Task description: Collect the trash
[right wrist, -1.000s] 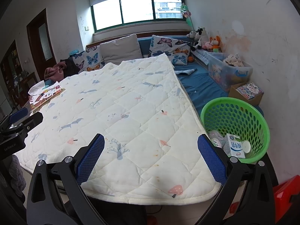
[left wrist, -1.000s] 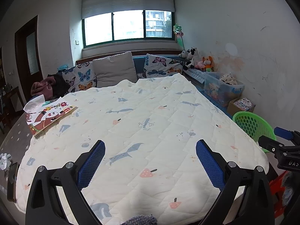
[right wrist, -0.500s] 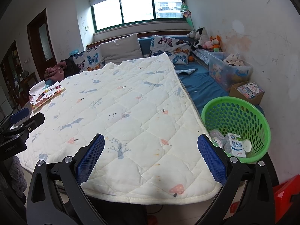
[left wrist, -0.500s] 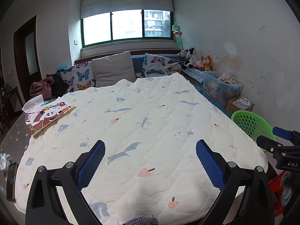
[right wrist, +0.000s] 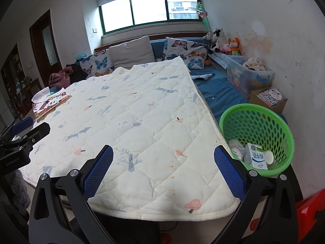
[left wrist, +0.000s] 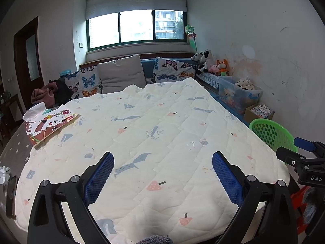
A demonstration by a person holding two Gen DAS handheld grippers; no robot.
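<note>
A green plastic basket point(right wrist: 284, 130) stands on the floor right of the quilt-covered table point(right wrist: 142, 122). It holds a white milk carton point(right wrist: 257, 157), a small cup point(right wrist: 269, 156) and crumpled wrappers point(right wrist: 236, 150). The basket's rim also shows in the left wrist view point(left wrist: 270, 134). My left gripper point(left wrist: 162, 174) is open and empty above the quilt's near edge. My right gripper point(right wrist: 163, 170) is open and empty above the quilt's near right corner, left of the basket. A crumpled white paper point(left wrist: 3, 173) lies on the floor at far left.
A picture book point(left wrist: 50, 125) with a white tissue point(left wrist: 33, 111) lies at the quilt's left edge. Cushions point(left wrist: 119, 75), a clear storage bin point(right wrist: 247, 77), a cardboard box point(right wrist: 268, 97) and plush toys point(right wrist: 223, 40) line the far side. A red stool point(right wrist: 308, 205) is at lower right.
Both grippers have stayed open and empty. The left view has shifted slightly; the basket sits a little farther right and lower in the right view.
</note>
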